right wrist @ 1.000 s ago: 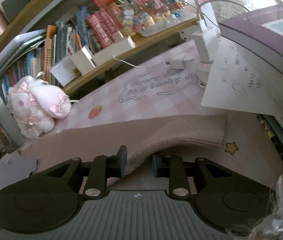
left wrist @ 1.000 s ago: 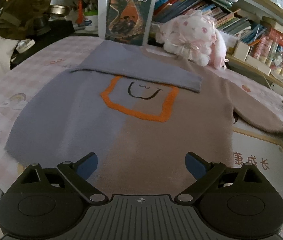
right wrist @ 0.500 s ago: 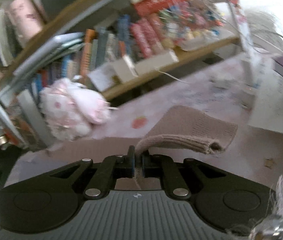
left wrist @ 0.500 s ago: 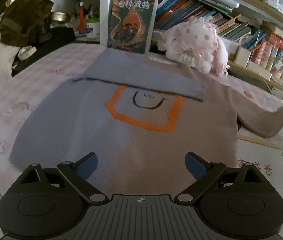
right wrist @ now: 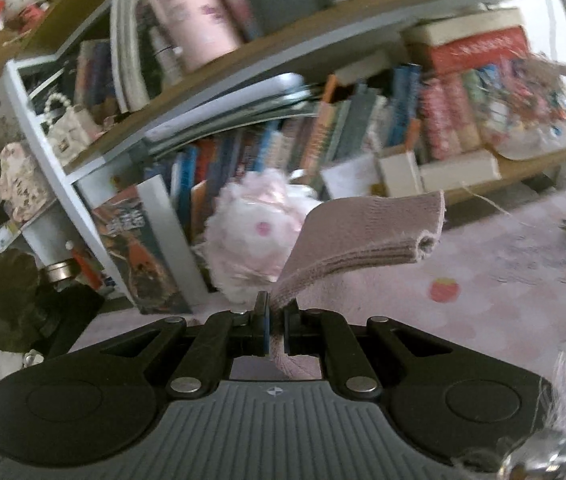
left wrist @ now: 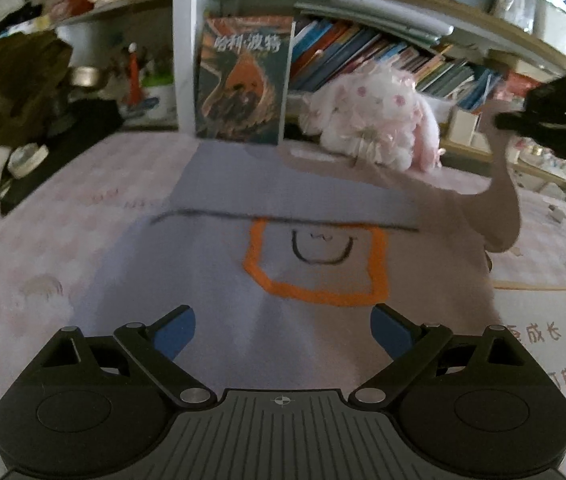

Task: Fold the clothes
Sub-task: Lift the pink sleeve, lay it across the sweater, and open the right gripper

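A sweater [left wrist: 211, 276], half grey-blue and half beige, lies flat on the pink checked bed with an orange square and a smile on its chest. Its grey-blue sleeve [left wrist: 283, 196] is folded across the top. My left gripper [left wrist: 283, 332] hovers open over the sweater's lower part, nothing between its blue pads. My right gripper [right wrist: 277, 330] is shut on the beige sleeve [right wrist: 363, 236] and holds it up in the air; the cuff sticks out past the fingers. In the left wrist view the right gripper [left wrist: 551, 120] shows at the upper right with the beige sleeve [left wrist: 503, 208] hanging from it.
A pink plush rabbit [left wrist: 375, 124] sits at the bed's far edge beside an upright book [left wrist: 243, 80]. Bookshelves [right wrist: 323, 120] run behind. A dark bag [left wrist: 15, 88] stands at the far left. A white printed mat [left wrist: 543, 336] lies right of the sweater.
My right gripper closed on the beige sleeve and lifted it off the bed, swinging it up and leftwards. My left gripper drew back a little over the sweater, staying open.
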Demonstrator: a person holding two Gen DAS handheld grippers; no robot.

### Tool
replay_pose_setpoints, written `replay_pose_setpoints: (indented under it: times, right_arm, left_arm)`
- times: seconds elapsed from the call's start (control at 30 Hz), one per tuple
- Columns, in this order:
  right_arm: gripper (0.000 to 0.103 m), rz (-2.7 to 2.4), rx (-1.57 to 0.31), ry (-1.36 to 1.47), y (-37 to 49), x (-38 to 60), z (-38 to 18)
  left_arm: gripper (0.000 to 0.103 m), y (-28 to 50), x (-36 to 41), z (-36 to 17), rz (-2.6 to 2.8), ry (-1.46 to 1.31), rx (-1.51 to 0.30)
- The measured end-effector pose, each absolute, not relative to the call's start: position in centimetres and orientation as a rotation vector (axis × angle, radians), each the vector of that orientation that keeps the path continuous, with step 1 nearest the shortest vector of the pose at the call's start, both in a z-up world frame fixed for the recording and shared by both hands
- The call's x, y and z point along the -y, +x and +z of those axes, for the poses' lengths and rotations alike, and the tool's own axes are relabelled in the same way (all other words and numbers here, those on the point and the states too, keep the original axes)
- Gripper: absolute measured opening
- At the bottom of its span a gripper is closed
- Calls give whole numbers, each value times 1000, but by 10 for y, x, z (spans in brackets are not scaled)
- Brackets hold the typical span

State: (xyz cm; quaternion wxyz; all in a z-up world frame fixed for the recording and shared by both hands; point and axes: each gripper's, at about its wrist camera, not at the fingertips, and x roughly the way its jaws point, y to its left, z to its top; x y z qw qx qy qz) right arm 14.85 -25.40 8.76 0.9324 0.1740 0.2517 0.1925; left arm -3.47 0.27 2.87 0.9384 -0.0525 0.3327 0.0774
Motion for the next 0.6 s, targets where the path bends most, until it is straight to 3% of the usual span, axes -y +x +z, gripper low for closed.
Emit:
replay_pose_setpoints:
  times: [0.33,0.6]
  right_arm:
    - [6,418,-492,213,154,139,93]
    - [10,485,-633,-2,160,46,55]
  left_arm:
    - [96,-36,-73,36,76,-56,-637]
    - [96,-43,-124,32,117,-81,-654]
